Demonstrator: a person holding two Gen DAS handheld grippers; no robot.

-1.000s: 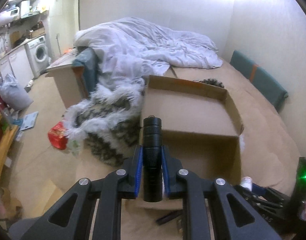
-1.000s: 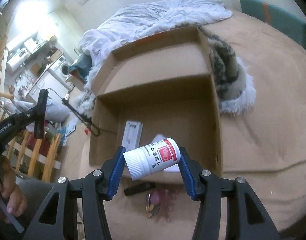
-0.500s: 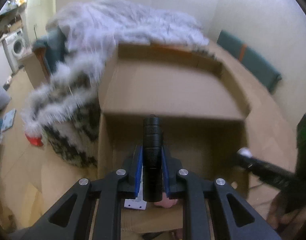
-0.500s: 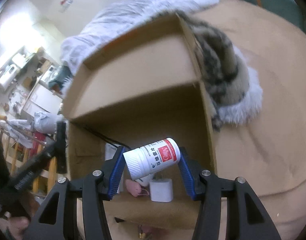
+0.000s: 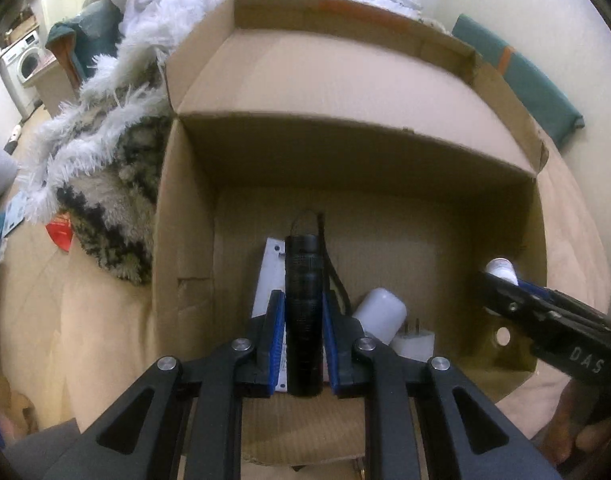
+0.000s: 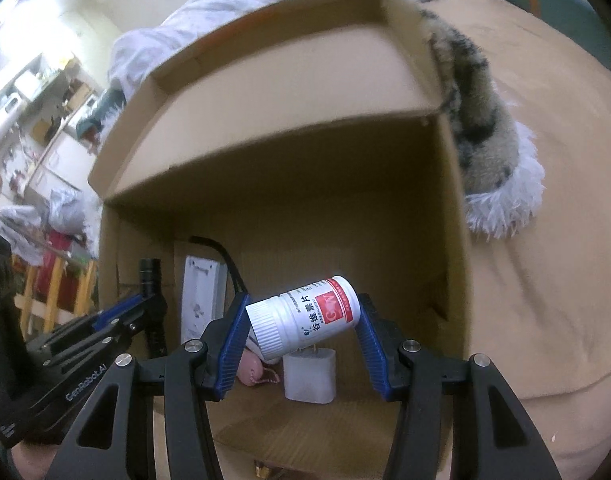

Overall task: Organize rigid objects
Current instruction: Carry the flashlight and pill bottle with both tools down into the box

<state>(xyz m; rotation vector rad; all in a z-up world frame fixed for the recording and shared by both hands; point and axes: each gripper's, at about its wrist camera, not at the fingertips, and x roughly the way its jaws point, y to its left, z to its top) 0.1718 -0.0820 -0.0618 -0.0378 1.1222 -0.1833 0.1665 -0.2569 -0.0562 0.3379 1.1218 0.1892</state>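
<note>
My left gripper (image 5: 303, 308) is shut on a black flashlight (image 5: 302, 304) that stands along its fingers, low inside the open cardboard box (image 5: 345, 80). My right gripper (image 6: 303, 316) is shut on a white pill bottle (image 6: 305, 314) with a red label, held tilted above the box floor. In the right wrist view the left gripper (image 6: 145, 300) with the flashlight (image 6: 150, 276) shows at the box's left wall. In the left wrist view the right gripper (image 5: 505, 284) enters at the right wall with the bottle's cap (image 5: 501, 269) showing.
On the box floor lie a white power strip (image 6: 199, 300) with a black cord, a white charger plug (image 6: 310, 374), a pink item (image 6: 251, 372) and a white cylinder (image 5: 379, 314). A furry blanket (image 5: 97, 152) lies left of the box on the tan bed cover (image 6: 545, 240).
Both grippers have come down and forward over the box, from above its near edge to inside it. The box fills both views now. Each grip is unchanged.
</note>
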